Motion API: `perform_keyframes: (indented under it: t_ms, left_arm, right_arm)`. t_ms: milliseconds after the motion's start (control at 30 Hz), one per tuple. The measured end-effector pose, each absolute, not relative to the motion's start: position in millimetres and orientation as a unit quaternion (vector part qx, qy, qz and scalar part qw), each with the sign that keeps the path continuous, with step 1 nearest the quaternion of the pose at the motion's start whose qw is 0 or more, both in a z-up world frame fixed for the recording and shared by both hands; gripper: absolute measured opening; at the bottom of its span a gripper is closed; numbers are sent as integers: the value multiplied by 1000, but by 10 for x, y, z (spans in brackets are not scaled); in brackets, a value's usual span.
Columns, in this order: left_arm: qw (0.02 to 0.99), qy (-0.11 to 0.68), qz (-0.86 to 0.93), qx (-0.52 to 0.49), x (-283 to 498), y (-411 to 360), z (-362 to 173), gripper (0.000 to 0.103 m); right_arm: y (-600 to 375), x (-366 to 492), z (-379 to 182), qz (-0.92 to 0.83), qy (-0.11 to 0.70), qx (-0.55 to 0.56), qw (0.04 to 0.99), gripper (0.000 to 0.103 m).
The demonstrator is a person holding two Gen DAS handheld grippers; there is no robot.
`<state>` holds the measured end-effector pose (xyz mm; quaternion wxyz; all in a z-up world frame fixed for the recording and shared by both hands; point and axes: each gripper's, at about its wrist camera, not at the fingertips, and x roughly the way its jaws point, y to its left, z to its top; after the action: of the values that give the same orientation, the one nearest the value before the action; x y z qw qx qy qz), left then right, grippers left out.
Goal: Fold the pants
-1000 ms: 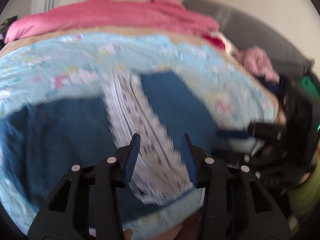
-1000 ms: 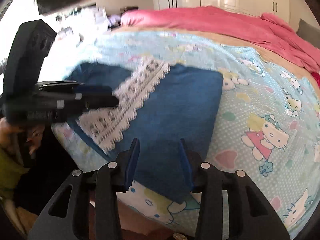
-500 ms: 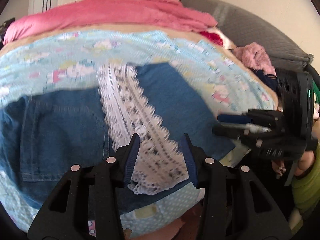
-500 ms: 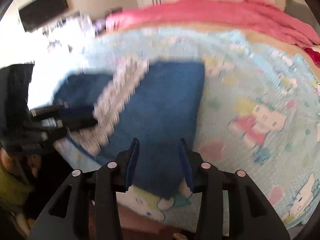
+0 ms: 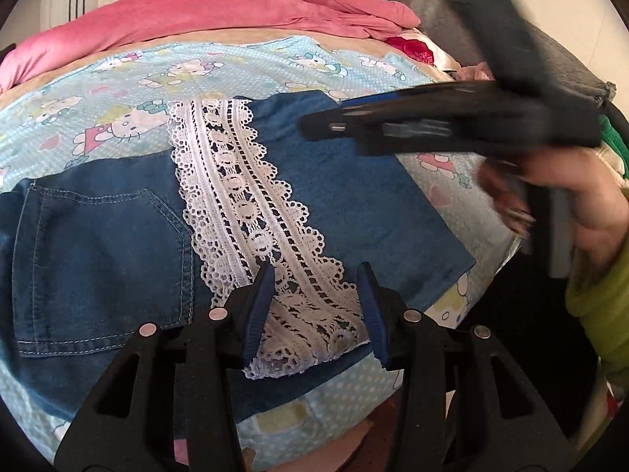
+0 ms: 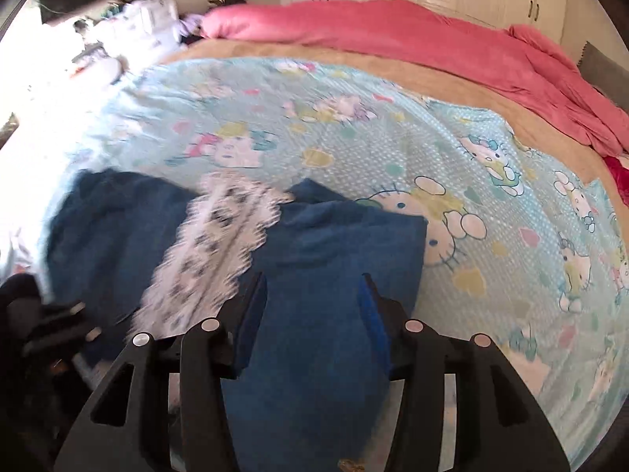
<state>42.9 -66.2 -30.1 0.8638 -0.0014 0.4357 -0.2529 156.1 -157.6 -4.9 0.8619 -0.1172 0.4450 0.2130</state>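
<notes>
The blue denim pants (image 5: pixel 322 196) are being shown lying flat on a light-blue cartoon-print sheet (image 5: pixel 129 78), filling the centre and lower left of the left wrist view. A back pocket (image 5: pixel 106 263) is being seen at the left of that frame, and a white lace strip (image 5: pixel 251 220) is running down the middle from upper centre to the bottom.

The left gripper (image 5: pixel 316 306) is being held at the bottom centre of its own view, its jaws standing partly apart with the lower end of the lace lying between them; no pinching of the cloth is being shown. The right gripper (image 5: pixel 326 128) is being seen blurred across the upper right of the same frame, over the far edge of the pants, carried by a hand (image 5: pixel 582 212) in a yellow-green sleeve (image 5: pixel 601 303).

In the right wrist view the pants (image 6: pixel 322 283) are occupying the lower left and centre, blurred. The right gripper (image 6: pixel 312 314) is sitting at the bottom centre there, its jaws partly apart above the denim; whether cloth is being touched cannot be told. A pink blanket (image 6: pixel 412 35) is lying along the top of that frame.
</notes>
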Motion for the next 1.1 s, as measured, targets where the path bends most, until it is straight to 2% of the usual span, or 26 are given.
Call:
perform_keyframes:
  t_ms: [300, 533, 667, 900, 1000, 1067, 1100]
  left_arm:
    - [862, 436, -258, 0, 439, -657, -320, 35]
    - [862, 436, -259, -1, 444, -657, -320, 37]
    - [862, 435, -260, -3, 440, -657, -317, 39]
    - [862, 434, -262, -5, 439, -660, -302, 41]
    - [862, 432, -265, -6, 432, -675, -285, 48]
    - [862, 431, -266, -4, 420, -702, -273, 54]
    - [862, 431, -265, -3, 423, -708, -268, 55]
  right_arm:
    - [-1619, 2129, -396, 158, 500, -76, 848, 45]
    - [-1619, 2171, -376, 162, 469, -75, 865, 45]
    - [-1786, 2123, -238, 170, 447, -25, 878, 47]
    - [-2039, 1883, 39, 193, 422, 42, 885, 73]
    - [-2075, 1785, 159, 204, 408, 53, 888, 74]
    - [-2098, 1737, 231, 207, 395, 54, 893, 92]
    - [-2107, 1719, 269, 204, 388, 53, 897, 93]
